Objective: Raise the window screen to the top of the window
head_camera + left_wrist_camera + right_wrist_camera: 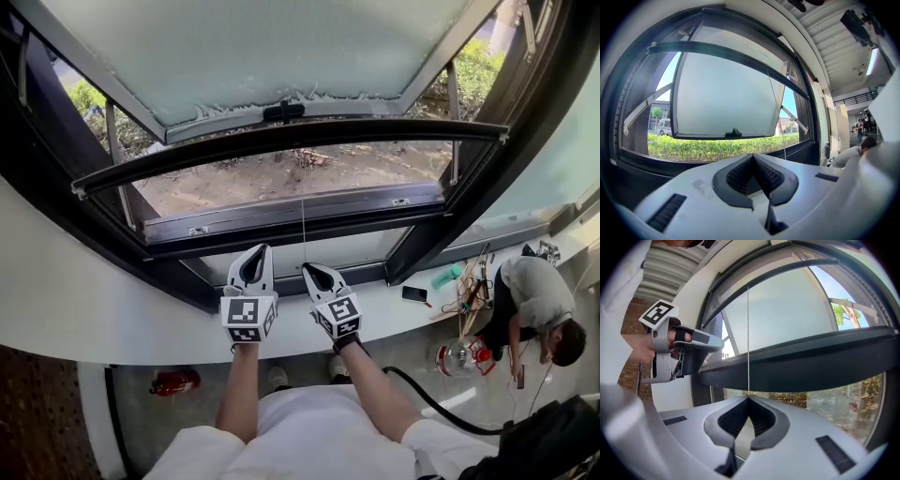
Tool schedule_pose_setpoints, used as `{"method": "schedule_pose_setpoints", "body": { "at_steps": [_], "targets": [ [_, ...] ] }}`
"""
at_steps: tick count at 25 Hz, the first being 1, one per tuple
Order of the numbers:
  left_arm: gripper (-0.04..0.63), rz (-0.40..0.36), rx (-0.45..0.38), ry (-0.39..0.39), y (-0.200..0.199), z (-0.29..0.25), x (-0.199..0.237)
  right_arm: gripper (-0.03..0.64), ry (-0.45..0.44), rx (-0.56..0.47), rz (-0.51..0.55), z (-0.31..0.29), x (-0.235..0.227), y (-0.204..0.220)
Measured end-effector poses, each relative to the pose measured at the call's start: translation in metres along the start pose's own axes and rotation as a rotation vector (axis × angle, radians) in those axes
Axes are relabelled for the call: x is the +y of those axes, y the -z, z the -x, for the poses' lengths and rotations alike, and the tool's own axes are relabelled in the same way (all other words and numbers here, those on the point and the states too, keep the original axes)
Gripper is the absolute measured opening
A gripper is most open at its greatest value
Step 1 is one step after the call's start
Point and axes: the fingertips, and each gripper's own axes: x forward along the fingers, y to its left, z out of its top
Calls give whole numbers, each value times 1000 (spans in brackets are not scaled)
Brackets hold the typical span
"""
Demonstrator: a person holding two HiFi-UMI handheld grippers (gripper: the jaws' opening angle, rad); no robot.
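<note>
Two grippers (259,249) (306,269), one window (281,214), one cord (303,225), one bystander (534,300)

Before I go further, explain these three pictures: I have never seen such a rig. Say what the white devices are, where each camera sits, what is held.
A person stands at a black-framed window and holds a white two-jaw hand gripper in each hand; the cubes with square markers belong to them. The head view comes from a camera on the person's head, looking down: left gripper at left, right gripper beside it. The other two pictures come from a camera on each gripper, looking along its jaws. The left gripper's jaws are together on nothing. The right gripper's jaws pinch a thin pale cord that runs straight up past a dark horizontal bar across the window. On the white ledge, at its right end, lies what looks like a dark flat phone.
</note>
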Motion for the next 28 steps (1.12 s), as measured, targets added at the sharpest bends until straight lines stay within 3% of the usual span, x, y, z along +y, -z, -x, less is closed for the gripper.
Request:
{"method": "schedule_pose_setpoints", "body": {
  "at_steps": [10,20,28],
  "targets": [
    [2,-10,-35,37,-18,-5,-11,2,9,-83,10,1,-7,-34],
    [2,-2,-59,32,-22,-4,-8,2,-15,-250,72,6,0,-109],
    [2,3,-135,34,-64,0,-6,2,-6,-342,122,15,3,-164]
  ]
}}
